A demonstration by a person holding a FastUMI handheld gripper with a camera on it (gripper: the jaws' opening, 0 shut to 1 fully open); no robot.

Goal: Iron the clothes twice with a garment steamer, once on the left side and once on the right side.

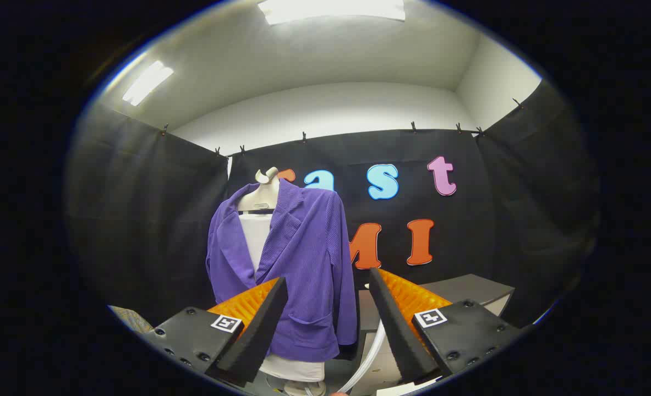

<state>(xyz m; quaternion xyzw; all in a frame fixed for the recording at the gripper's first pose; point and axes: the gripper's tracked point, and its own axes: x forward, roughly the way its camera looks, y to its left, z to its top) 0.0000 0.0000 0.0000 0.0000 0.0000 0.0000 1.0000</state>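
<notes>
A purple jacket (297, 264) hangs on a pale mannequin torso (256, 231) in front of the black cloth wall, just ahead of the tool's (328, 286) 2 fingers and slightly toward the left one. The tool is released, its fingers spread wide with nothing between them. A grey worktop (468, 289) stands beyond the right finger, and a white hose (372, 352) curves beside its near edge.

Jacket (297, 264) on mannequin (260, 192) beyond spread, empty tongs (328, 286), hose (372, 357) between fingers
</notes>
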